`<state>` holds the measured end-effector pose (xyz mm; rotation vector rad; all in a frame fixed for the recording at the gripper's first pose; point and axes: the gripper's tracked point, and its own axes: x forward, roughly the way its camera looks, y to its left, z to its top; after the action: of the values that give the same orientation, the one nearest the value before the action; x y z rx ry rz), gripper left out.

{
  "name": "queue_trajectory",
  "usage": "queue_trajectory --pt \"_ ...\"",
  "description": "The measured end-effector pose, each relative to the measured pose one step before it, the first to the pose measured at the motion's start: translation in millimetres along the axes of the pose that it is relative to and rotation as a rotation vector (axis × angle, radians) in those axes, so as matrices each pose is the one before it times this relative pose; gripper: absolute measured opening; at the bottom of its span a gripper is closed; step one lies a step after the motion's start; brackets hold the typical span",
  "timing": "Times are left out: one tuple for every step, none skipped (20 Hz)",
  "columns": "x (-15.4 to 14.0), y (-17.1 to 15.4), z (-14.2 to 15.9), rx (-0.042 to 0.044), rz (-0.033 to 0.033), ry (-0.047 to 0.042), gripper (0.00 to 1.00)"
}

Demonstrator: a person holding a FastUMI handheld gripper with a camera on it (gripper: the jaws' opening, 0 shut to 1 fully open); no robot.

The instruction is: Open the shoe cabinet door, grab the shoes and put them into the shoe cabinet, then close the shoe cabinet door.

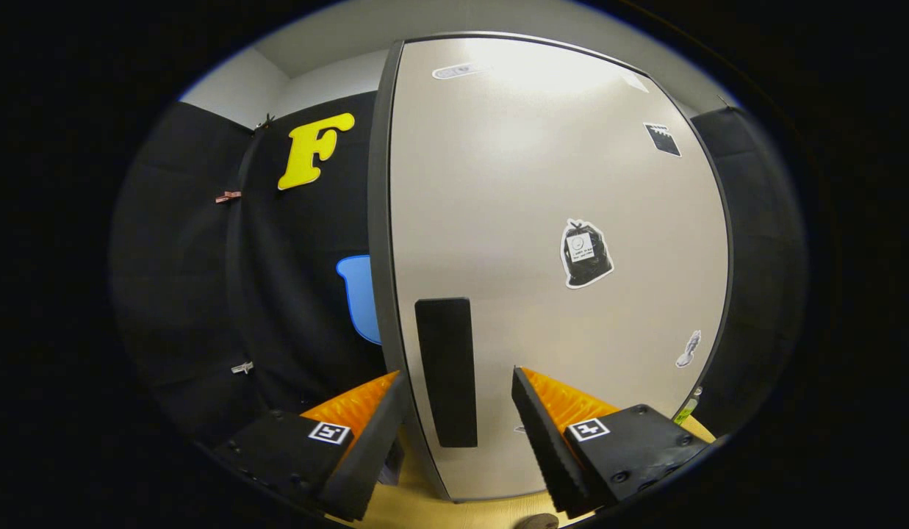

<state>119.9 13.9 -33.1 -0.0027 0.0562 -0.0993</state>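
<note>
Nearest us, the gripper (458, 397) has its jaws spread wide and holding nothing, set either side of the door's left edge and the handle (446, 371); we judge this lines up a grip for pulling the door open. Pale wooden tabletop (417, 507) runs beneath. Just ahead stands the shoe cabinet door (542, 220), shut, a smooth, faintly glossy beige panel with a dark rim, a flat matt black rectangular handle, and a few stickers (586, 253). The shoes aren't in sight.
</note>
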Motion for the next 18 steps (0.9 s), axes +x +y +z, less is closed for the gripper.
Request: queue_trajectory --pt "2.4 0.0 -1.42 -0.00058 -0.00439 0.00545 0.82" --pt "2.78 1.03 -1.84 -0.00209 -0.00163 0.00314 0.8" --pt "1.34 0.06 -0.25 -0.00362 -0.00246 -0.00137 0.8" --pt "1.51 1.72 -0.48 0.00025 -0.0003 -0.00081 0.8" --pt "0.34 0.34 1.29 0.0014 0.00047 -0.00376 0.69" --pt "0.0 0.28 1.51 -0.00627 -0.00602 -0.0075 0.59" --pt "-2.49 0.05 1.6 -0.00641 -0.00533 -0.00566 0.49" --pt "1.99 -1.19 -0.57 -0.00481 -0.00884 -0.00058 0.49" --pt "-2.2 2.61 -3.08 0.0023 0.01086 0.00834 0.49" --pt "-1.66 -1.79 4.13 -0.0025 -0.00948 -0.0062 0.43" --pt "4.12 -0.59 -1.56 -0.00397 -0.00211 0.00408 0.37" --pt "-0.12 0.95 -0.99 -0.00072 -0.00497 -0.0004 0.37" --pt "2.25 0.17 -0.8 0.0001 -0.00308 0.00513 0.34" --pt "-3.52 -0.26 0.69 -0.00354 -0.00177 0.00523 0.33" --pt "0.53 0.08 0.95 -0.002 -0.00208 0.00278 0.29" --pt "-1.61 -0.97 -1.27 0.00054 -0.00214 0.00802 0.26" --pt "2.16 0.03 -1.0 -0.00261 0.00048 0.00273 0.17" --pt "-3.44 -0.61 -0.88 -0.00265 0.00636 0.00958 0.17"
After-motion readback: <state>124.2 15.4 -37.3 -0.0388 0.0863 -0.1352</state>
